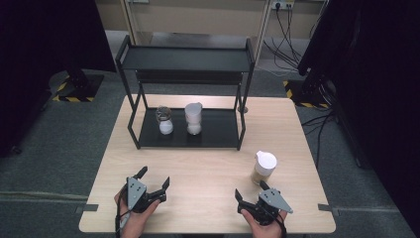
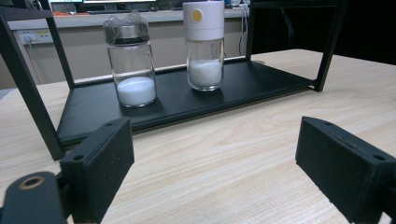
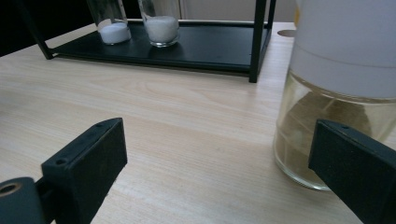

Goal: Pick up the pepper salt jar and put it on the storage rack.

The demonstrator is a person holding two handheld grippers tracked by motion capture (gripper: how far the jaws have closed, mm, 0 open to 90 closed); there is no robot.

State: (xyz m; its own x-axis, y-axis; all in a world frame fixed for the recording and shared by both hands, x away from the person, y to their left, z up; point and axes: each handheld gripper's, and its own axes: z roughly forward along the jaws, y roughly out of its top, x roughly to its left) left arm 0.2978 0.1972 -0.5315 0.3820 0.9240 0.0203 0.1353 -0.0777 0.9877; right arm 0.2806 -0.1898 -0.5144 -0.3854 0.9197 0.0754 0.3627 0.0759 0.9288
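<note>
A glass jar with a white lid (image 1: 264, 167) and brownish contents stands on the table at the right, just ahead of my right gripper (image 1: 250, 189). In the right gripper view this jar (image 3: 336, 93) looms close beside the right jaw, and the right gripper (image 3: 219, 163) is open with bare tabletop between its jaws. My left gripper (image 1: 154, 176) rests open near the front left; its view shows the left gripper (image 2: 224, 158) holding nothing. On the lower shelf of a black rack (image 1: 218, 130) stand a clear-topped jar of white powder (image 1: 164, 121) and a white-capped jar (image 1: 193, 119).
The rack's upper shelf (image 1: 185, 58) is bare. Its front posts (image 1: 241, 129) stand on the wooden table (image 1: 208, 168). In the left gripper view, both shelf jars (image 2: 130, 65) (image 2: 203, 46) stand straight ahead. Dark curtains and cables surround the table.
</note>
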